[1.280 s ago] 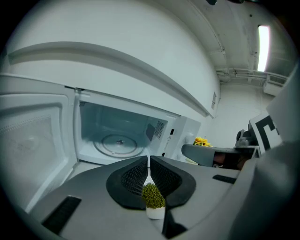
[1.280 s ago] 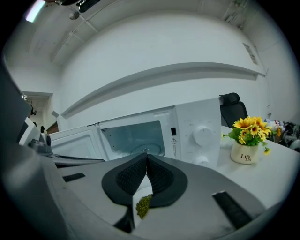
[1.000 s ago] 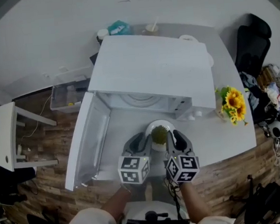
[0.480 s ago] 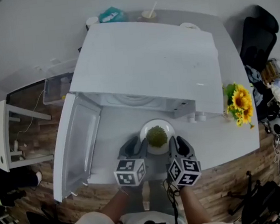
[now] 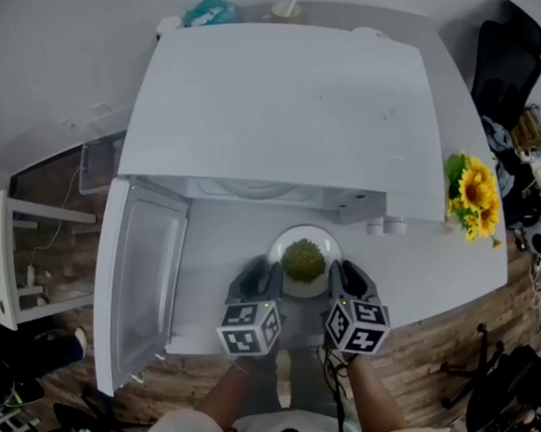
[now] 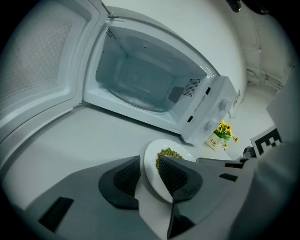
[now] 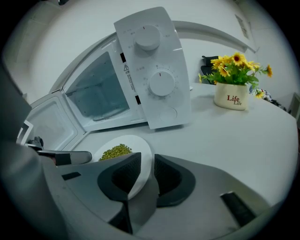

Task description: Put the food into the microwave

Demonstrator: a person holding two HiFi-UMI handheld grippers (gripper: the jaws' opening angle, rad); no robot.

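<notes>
Head view: plate (image 5: pixel 327 245) edge just before open microwave (image 5: pixel 280 106) mouth.

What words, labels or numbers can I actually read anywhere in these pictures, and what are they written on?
"Life Life": on the white flower pot, one word above the other.
Print around the dials on the microwave's control panel: too small to read.
Label strip at the panel's edge beside the door opening: too small to read.
Square markers on the cubes: black-and-white patterns, no words.
</notes>
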